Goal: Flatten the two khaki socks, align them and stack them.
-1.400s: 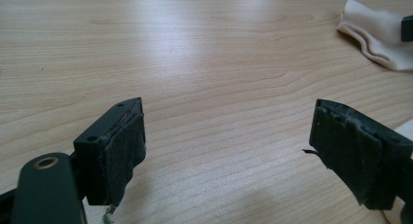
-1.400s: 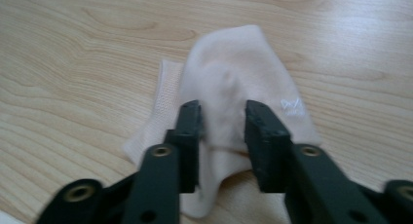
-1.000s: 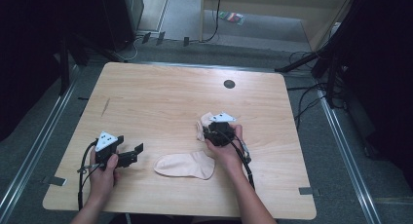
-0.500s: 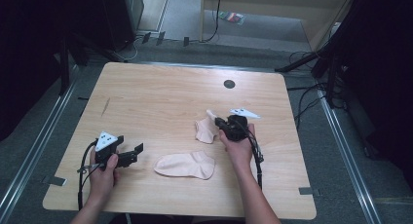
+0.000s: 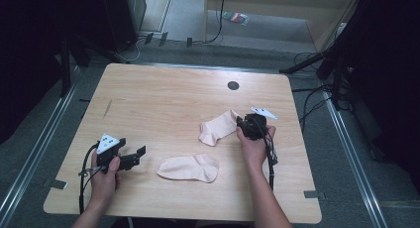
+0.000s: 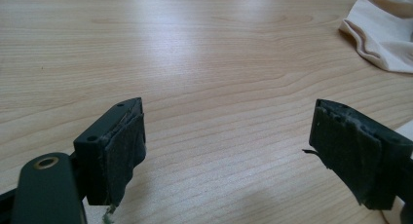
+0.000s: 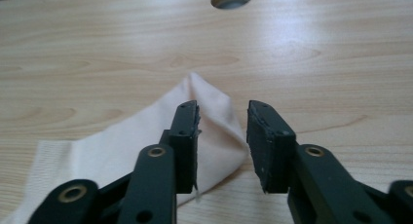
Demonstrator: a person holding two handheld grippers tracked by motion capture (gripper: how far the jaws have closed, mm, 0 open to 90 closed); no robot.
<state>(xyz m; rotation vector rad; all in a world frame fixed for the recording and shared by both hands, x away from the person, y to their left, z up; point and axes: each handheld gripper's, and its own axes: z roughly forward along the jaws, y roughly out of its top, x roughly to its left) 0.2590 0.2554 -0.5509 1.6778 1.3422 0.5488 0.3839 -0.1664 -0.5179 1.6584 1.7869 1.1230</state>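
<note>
Waiting: left gripper (image 5: 140,152) rested wide open, near sock (image 5: 189,167) flat just beyond its jaws | releasing: right gripper (image 5: 241,123) had just been opening, far sock (image 5: 218,127) lying loose under its tips, apparently laid out for pairing.
</note>
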